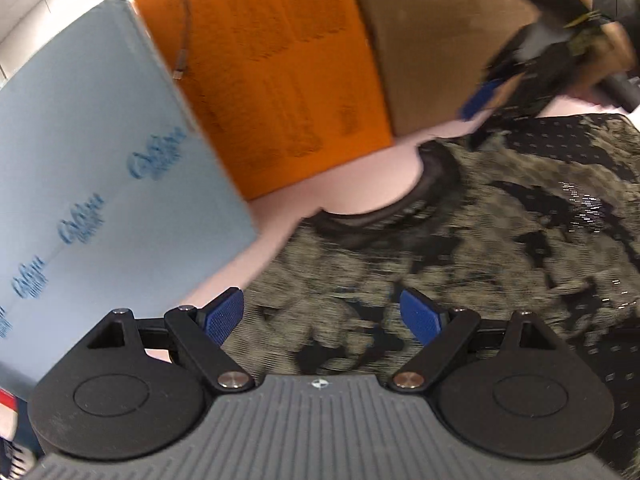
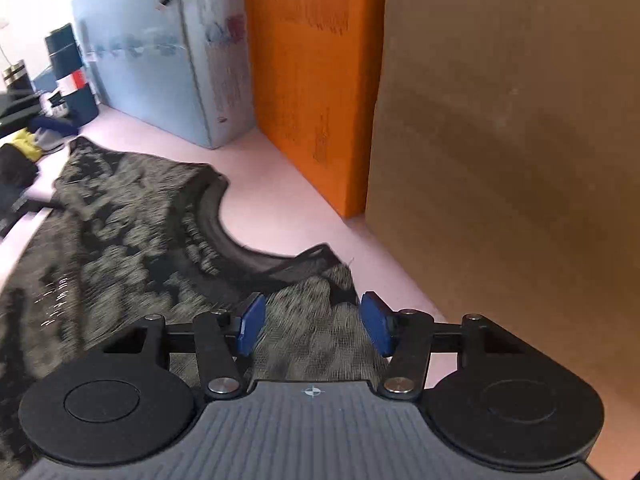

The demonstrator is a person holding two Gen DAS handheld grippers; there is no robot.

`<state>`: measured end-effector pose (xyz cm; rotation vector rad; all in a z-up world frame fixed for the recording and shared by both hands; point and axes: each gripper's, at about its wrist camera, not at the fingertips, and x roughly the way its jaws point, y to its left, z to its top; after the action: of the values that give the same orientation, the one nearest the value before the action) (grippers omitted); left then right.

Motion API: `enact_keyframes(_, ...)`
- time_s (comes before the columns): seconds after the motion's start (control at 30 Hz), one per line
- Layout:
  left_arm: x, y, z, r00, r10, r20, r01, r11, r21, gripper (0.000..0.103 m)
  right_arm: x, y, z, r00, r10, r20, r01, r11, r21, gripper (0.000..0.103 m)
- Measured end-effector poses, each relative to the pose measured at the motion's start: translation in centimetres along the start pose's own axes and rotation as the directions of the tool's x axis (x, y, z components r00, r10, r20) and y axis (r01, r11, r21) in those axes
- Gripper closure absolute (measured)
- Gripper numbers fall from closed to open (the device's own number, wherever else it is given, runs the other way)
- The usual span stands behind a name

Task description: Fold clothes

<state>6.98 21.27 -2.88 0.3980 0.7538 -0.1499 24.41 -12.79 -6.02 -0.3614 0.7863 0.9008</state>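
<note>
We have a camouflage-patterned shirt [image 1: 460,248] spread flat on the pink table [image 2: 280,196], collar [image 2: 224,236] toward the upright panels at the back: a blue board [image 1: 100,168], an orange board [image 1: 272,80] and a brown cardboard sheet [image 2: 512,140]. It lies neck away from us, which we judge suits a fold started from the shoulders.

Our left gripper [image 1: 322,316] hangs over the shirt just below the collar, near one shoulder. Its blue pads [image 1: 224,316] stand well apart with nothing between them, so it holds nothing. Cloth fills the gap behind them, but we cannot tell whether the pads touch it.

Our right gripper [image 2: 312,322] sits at the other shoulder, by the collar's end and close to the shirt's edge where the table shows. Its pads [image 2: 251,324] are also spread, with fabric lying in the gap unpinched. In the left view the same gripper [image 1: 476,100] appears past the collar, above the shirt.

Both views are smeared, so fine contact is hard to read.

We judge folding has barely begun: the shirt looks unfolded, and the two grippers straddle the neckline, seemingly so each can take a shoulder. Closing too shallow risks catching only the top layer.

A pile of clothes [image 2: 24,156] and a dark cylinder [image 2: 70,72] sit at the far left.
</note>
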Motion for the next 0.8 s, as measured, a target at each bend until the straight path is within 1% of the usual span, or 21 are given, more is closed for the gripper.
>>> enact_keyframes(0.07,0.2,-1.2,-0.4,1.0,-0.009,-0.014,0.009,1.0,-0.02,0.019,1.7,-0.3,-0.2,1.0,0.019,0.024,-0.019,1.0,-0.018,0.051)
enact_keyframes(0.17,0.7,-2.3,-1.1,0.999,-0.005,-0.043,0.003,0.999,-0.053,0.019,3.8,0.1,-0.5,1.0,0.0,0.009,0.001,0.997,-0.076,0.051)
enact_keyframes(0.23,1.0,-2.6,-1.4,0.998,-0.002,-0.064,-0.003,0.996,-0.084,0.019,4.1,-0.3,-0.9,0.999,0.007,0.036,-0.006,0.999,-0.038,0.051)
enact_keyframes(0.3,1.0,-2.6,-1.6,0.997,0.002,-0.074,-0.011,0.993,-0.121,0.019,4.4,-0.7,-1.2,0.998,0.015,0.065,-0.015,1.0,0.003,0.043)
enact_keyframes(0.37,0.8,-2.5,-1.7,0.997,0.006,-0.072,-0.017,0.987,-0.16,0.019,4.3,-1.2,-1.6,0.995,0.027,0.1,-0.033,0.998,0.058,0.042)
enact_keyframes(0.43,0.5,-2.3,-1.8,0.998,0.007,-0.069,-0.02,0.981,-0.191,0.019,3.5,-2.0,-2.2,0.981,0.048,0.187,-0.074,0.988,0.135,0.042)
enact_keyframes(0.5,0.6,-2.3,-2.1,0.997,0.005,-0.075,-0.021,0.976,-0.215,0.019,3.2,-2.7,-2.7,0.976,0.013,0.215,-0.056,0.98,0.193,0.042)
enact_keyframes(0.53,0.7,-2.3,-2.2,0.997,0.003,-0.082,-0.021,0.976,-0.219,0.019,3.5,-2.8,-2.8,0.982,-0.023,0.187,-0.017,0.978,0.206,0.043)
enact_keyframes(0.57,0.8,-2.4,-2.3,0.996,0.001,-0.089,-0.021,0.975,-0.223,0.019,3.7,-2.8,-3.1,0.984,-0.043,0.173,0.006,0.979,0.206,0.046)
enact_keyframes(0.6,0.8,-2.5,-2.4,0.995,0.005,-0.096,-0.026,0.975,-0.221,0.019,3.8,-2.8,-3.4,0.985,-0.061,0.161,0.028,0.978,0.204,0.047)
enact_keyframes(0.63,0.8,-2.7,-2.6,0.995,0.007,-0.101,-0.029,0.975,-0.221,0.019,3.8,-2.6,-3.3,0.987,-0.062,0.149,0.031,0.979,0.201,0.061)
enact_keyframes(0.67,0.8,-2.8,-2.6,0.995,0.004,-0.104,-0.027,0.975,-0.223,0.019,3.7,-2.4,-3.1,0.989,-0.06,0.137,0.032,0.98,0.197,0.1)
enact_keyframes(0.7,0.8,-2.9,-2.6,0.995,0.006,-0.102,-0.028,0.975,-0.221,0.019,3.6,-2.3,-3.0,0.99,-0.058,0.126,0.033,0.981,0.193,0.101)
enact_keyframes(0.73,0.7,-3.0,-2.7,0.995,0.007,-0.1,-0.029,0.975,-0.219,0.019,3.4,-1.9,-2.9,0.99,-0.053,0.128,0.032,0.986,0.161,0.102)
enact_keyframes(0.77,0.7,-3.1,-2.6,0.995,0.013,-0.094,-0.033,0.976,-0.217,0.019,2.8,-1.1,-2.7,0.985,-0.082,0.154,0.067,0.993,0.099,0.102)
enact_keyframes(0.8,0.7,-3.1,-2.6,0.996,0.011,-0.092,-0.031,0.975,-0.222,0.019,2.4,-0.9,-2.6,0.975,-0.144,0.169,0.134,0.988,0.074,0.102)
